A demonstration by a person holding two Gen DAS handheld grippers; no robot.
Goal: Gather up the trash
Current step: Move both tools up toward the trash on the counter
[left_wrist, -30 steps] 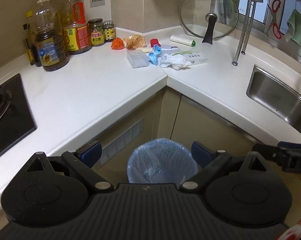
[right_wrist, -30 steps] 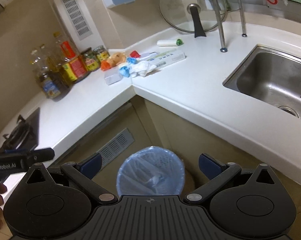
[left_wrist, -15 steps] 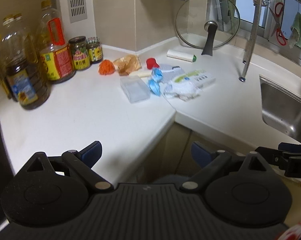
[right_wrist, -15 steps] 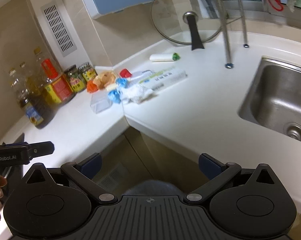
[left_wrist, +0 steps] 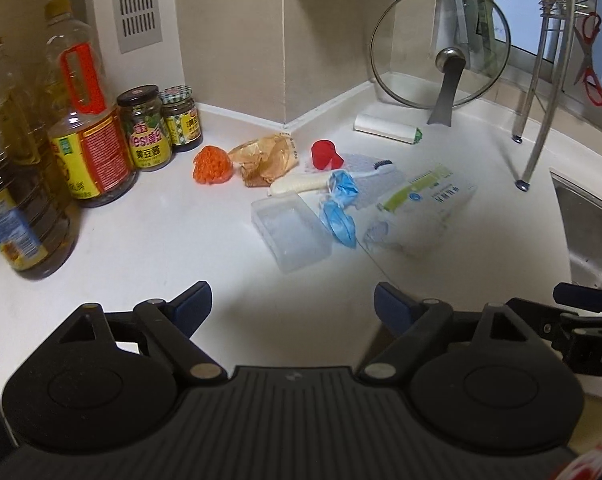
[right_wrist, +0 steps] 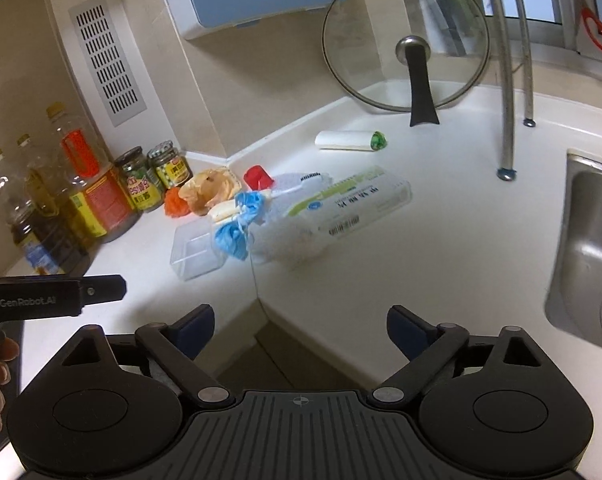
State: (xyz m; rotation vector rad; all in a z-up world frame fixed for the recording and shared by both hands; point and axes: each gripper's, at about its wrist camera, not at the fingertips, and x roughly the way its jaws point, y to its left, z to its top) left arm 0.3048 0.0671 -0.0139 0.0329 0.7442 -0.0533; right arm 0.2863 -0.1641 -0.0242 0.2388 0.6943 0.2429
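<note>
Trash lies in the corner of the white counter point(left_wrist: 141, 240): a clear plastic box point(left_wrist: 290, 233), blue gloves point(left_wrist: 339, 206), a crumpled white wrapper point(left_wrist: 389, 232), a medicine carton point(left_wrist: 429, 200), a brown crumpled bag point(left_wrist: 267, 156), an orange net ball point(left_wrist: 212, 165) and a red cap point(left_wrist: 325, 155). The same pile shows in the right wrist view, with the box point(right_wrist: 195, 250), gloves point(right_wrist: 237, 224) and carton point(right_wrist: 353, 204). My left gripper point(left_wrist: 292, 304) is open and empty, just short of the clear box. My right gripper point(right_wrist: 301, 328) is open and empty over the counter's corner edge.
Oil bottles point(left_wrist: 81, 120) and jars point(left_wrist: 145, 128) stand at the left. A glass lid point(left_wrist: 441, 48) leans on the back wall, with a white roll point(left_wrist: 385, 128) below it. A sink point(right_wrist: 593, 264) and rack legs point(right_wrist: 505, 112) are at the right.
Both grippers have risen from over the blue-lined bin on the floor and moved forward to the counter. The bin has left both views. The trash pile is nearer.
</note>
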